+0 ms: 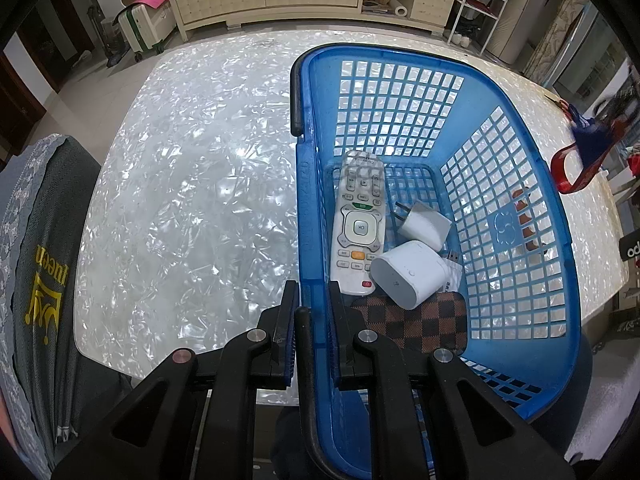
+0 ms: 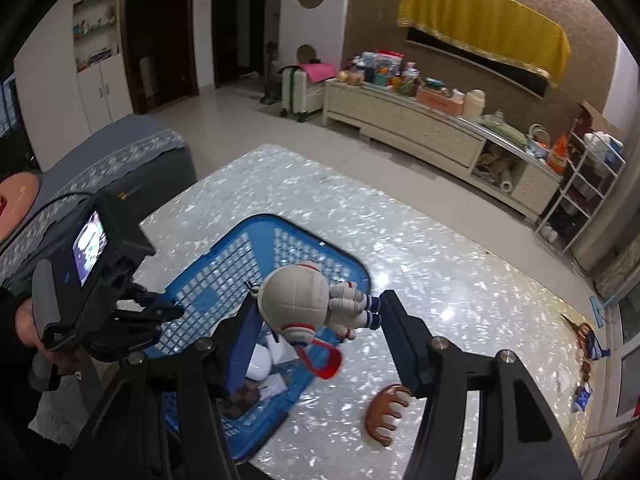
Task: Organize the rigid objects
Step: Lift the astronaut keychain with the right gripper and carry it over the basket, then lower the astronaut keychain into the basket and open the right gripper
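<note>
Basket (image 1: 520,320) holds four items; left fingers (image 1: 286,312) clamp its rim, right fingers (image 2: 244,344) clamp one astronaut (image 2: 304,300).

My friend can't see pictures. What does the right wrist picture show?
The right tongs hold an astronaut toy above a blue basket on a shiny white table. A brown comb lies beside the basket.

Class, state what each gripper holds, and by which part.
Left gripper: blue plastic basket, by its near rim. Right gripper: white astronaut figurine, helmet against one pad, feet against the other.
</note>
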### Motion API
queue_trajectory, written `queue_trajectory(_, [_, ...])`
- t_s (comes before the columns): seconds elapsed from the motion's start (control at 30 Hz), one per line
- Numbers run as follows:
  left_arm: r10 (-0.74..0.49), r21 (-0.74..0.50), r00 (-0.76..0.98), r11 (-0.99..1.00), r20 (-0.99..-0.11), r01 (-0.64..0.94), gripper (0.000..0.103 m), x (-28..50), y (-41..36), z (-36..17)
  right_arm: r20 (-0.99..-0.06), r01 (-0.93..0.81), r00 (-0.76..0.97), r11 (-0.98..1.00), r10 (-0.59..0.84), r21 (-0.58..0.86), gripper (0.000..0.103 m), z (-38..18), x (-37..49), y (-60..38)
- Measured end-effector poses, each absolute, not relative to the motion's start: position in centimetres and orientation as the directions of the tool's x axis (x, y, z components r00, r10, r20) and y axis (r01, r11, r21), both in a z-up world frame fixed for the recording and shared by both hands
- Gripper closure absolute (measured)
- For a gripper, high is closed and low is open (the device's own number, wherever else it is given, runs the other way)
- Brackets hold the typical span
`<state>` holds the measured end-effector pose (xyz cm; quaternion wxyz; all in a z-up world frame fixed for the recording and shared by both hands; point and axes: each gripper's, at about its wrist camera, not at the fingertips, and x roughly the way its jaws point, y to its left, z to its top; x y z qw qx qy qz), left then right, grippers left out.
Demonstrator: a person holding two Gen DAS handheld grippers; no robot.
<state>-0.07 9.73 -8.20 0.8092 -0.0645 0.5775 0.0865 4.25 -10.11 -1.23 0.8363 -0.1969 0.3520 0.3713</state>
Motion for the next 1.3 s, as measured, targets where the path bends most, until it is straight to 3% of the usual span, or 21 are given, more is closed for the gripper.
queue_trajectory(0.67, [0.068, 0.0, 0.319, 0.978, -0.945, -0.21, 0.089, -0.1, 9.8, -8.2, -0.829, -0.808, 0.336, 0.589, 0.448, -0.009, 0.046, -8.1, 5.2, -5.3])
queue_trajectory(1.3, [0.068, 0.0, 0.323, 0.978, -0.944, -0.207, 0.088, -0.1, 9.5, -8.2, -0.857, -0.814, 0.294, 0.581, 0.425, 0.009, 0.046, -11.7, 5.7, -3.6])
